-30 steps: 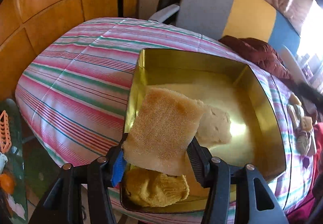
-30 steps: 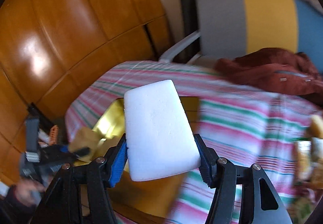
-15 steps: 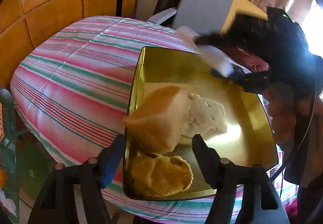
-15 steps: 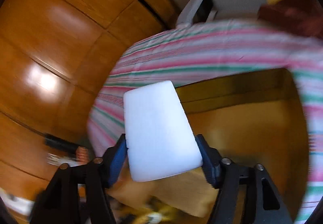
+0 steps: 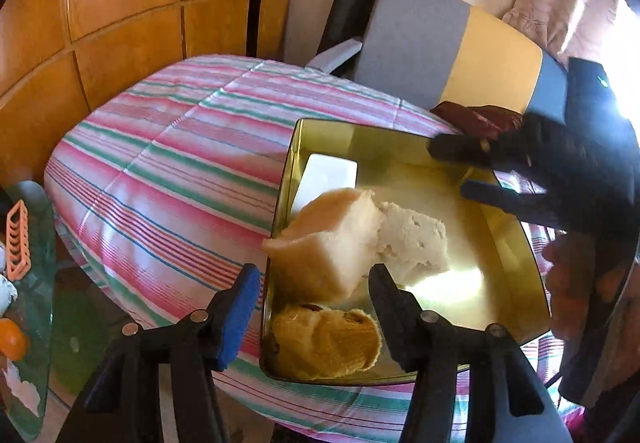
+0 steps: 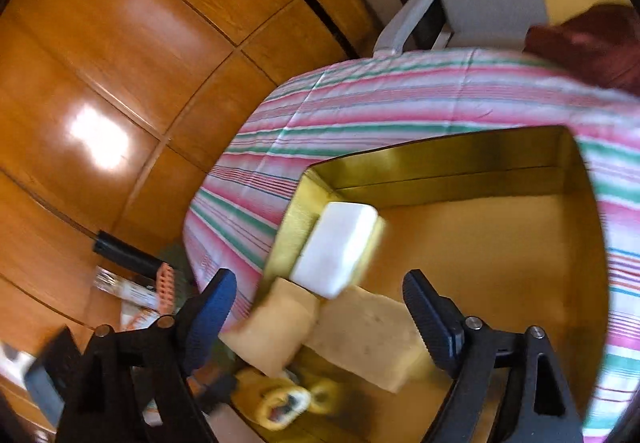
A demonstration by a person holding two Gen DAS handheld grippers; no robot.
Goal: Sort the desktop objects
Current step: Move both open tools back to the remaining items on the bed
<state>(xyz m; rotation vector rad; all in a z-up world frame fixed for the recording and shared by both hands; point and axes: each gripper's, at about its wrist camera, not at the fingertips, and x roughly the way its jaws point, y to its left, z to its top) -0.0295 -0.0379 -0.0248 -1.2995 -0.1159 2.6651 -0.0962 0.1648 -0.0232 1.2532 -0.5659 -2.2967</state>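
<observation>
A gold tin tray (image 5: 286,179) (image 6: 440,163) sits on the striped tablecloth (image 5: 168,163). Inside it a white block (image 5: 330,173) (image 6: 340,243) lies in the far left corner. A tan sponge (image 5: 324,243) (image 6: 276,331) leans by the tray's left wall against a pale sponge (image 5: 416,239) (image 6: 368,335), with a yellow knitted piece (image 5: 324,343) at the near edge. My left gripper (image 5: 314,303) hangs over the near edge, its jaws closing, pads clear of the tan sponge. My right gripper (image 6: 320,315) (image 5: 460,171) is above the tray, jaws opening, with the white block lying loose beyond them.
A grey, yellow and blue chair (image 5: 440,47) stands behind the table with a dark red cloth (image 5: 476,119) beside it. Wooden panels (image 5: 120,23) line the left side. A glass side table (image 5: 28,283) with small orange items stands low left. A person's hand (image 5: 568,283) holds the right gripper.
The left gripper let go of the tan sponge, which dropped into the tray. The right gripper carried the white block over the tray and released it into the far left corner.
</observation>
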